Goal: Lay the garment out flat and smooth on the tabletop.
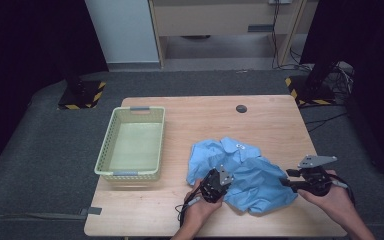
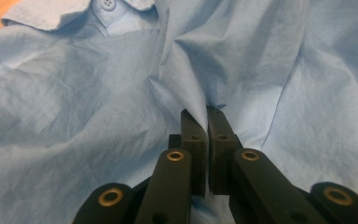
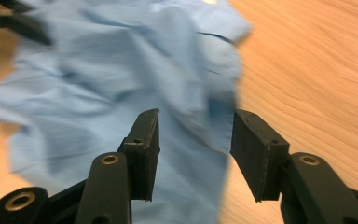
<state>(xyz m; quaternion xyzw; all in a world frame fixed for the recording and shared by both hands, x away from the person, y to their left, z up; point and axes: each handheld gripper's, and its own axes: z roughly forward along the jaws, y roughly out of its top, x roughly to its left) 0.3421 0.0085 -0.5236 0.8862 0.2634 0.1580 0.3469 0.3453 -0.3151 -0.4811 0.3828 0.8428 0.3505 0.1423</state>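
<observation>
Fabric is pinched into a raised ridge between the closed jaws of the left gripper (image 2: 207,119), which bites a fold of the light blue button shirt (image 2: 98,116) near its collar. The right gripper (image 3: 193,140) hovers with jaws wide apart over the shirt's edge, not yet gripping. The shirt (image 1: 240,172) lies crumpled on the wooden table (image 1: 190,115), right of the pale green basket (image 1: 132,175). A good grasp likely means closing squarely across the hem, taking only one layer.

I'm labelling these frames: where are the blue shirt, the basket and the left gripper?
blue shirt (image 1: 252,180), high view, crumpled middle.
basket (image 1: 108,142), high view, left wall.
left gripper (image 2: 207,122), left gripper view, between fingertips.
</observation>
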